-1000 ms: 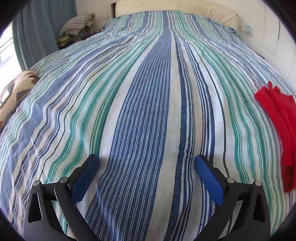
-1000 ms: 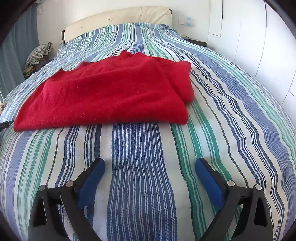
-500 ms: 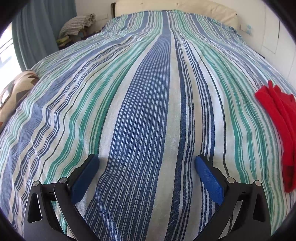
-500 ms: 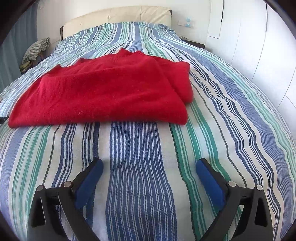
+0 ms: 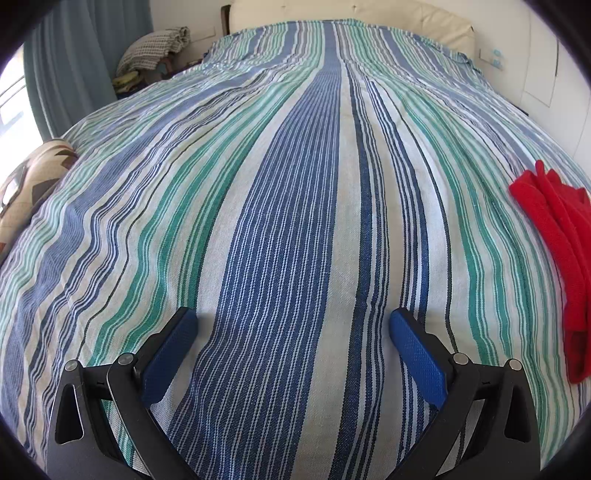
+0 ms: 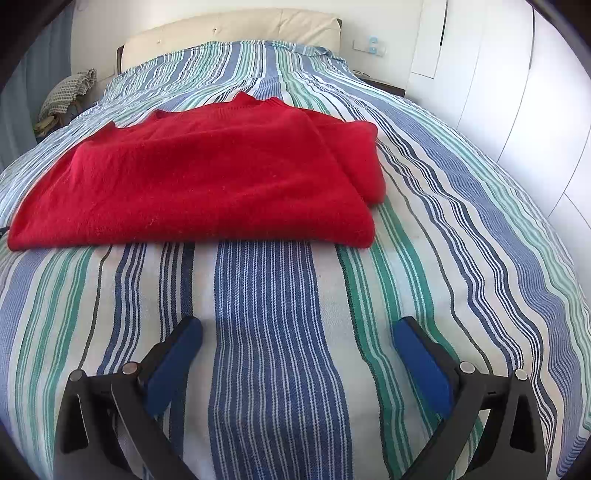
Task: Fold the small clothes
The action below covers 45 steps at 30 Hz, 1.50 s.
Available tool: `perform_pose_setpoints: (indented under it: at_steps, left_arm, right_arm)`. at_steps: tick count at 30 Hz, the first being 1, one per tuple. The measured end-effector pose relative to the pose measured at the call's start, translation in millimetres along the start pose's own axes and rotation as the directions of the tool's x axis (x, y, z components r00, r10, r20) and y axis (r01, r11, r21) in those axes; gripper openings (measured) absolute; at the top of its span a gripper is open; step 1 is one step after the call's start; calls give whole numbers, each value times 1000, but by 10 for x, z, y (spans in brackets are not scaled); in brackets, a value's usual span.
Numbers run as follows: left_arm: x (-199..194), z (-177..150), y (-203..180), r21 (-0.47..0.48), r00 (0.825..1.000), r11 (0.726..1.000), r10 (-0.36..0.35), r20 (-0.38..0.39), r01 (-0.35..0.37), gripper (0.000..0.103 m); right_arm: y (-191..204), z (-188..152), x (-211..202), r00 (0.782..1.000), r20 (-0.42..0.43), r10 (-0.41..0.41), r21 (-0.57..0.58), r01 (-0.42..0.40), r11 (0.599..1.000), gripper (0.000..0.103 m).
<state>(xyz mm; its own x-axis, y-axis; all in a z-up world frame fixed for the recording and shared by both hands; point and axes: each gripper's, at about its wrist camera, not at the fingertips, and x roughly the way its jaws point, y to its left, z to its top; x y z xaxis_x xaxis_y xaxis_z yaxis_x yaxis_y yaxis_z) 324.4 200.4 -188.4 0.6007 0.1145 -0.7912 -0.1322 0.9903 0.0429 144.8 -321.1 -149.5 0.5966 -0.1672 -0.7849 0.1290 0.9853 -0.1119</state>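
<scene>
We hold the left gripper [image 5: 293, 325] low over the striped bedspread [image 5: 280, 192]; its blue pads [image 5: 415, 354] are spread wide apart w/ nothing between them, just bare cloth under the gap; the red sweater [image 5: 554, 236] shows only as a strip at the far right edge of this view, well apart from the fingers. In the left wrist view we also see a teal curtain [image 5: 85, 55] at the upper left, a folded checked blanket [image 5: 155, 48] on a stand beside the bed, a patterned cushion [image 5: 26, 177] off the left side, and the cream headboard [image 5: 369, 14] at the far end.

We hold the right gripper [image 6: 297, 330] over the same bedspread [image 6: 266, 314]; pads [image 6: 421, 358] released too, wide gap, gripping nothing; the sweater [image 6: 199, 173] lies straight ahead of it, near but not touching the fingertips. The sweater is folded across the bed, w/ a straight folded edge facing us; the neckline points toward the headboard [image 6: 236, 29]; a sleeve [image 6: 358, 155] is tucked over on the right side & pokes out past the body's edge. It lies flat, roughly mid-bed. White cupboard doors [image 6: 517, 92] run along the right wall; the checked blanket [image 6: 70, 92] sits at the upper left of this view.
</scene>
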Motion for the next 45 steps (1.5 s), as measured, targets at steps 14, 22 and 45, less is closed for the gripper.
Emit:
perform_pose_setpoints:
  at_steps: [14,22,45]
  left_arm:
    - [0,1,0,0,1000,1000,0,0,0,103]
    - [0,2,1,-1,1000,1000,0,0,0,103]
    - [5,2,-17,-1,1000,1000,6,3,-6,103]
  right_arm:
    - [-63,10,13,999,6,31,22,-32,999,102]
    - [-90,9,14,999,9,45,30,-46,999,102]
    - [-161,43,-63,994,-4,107,54,-107,993,102]
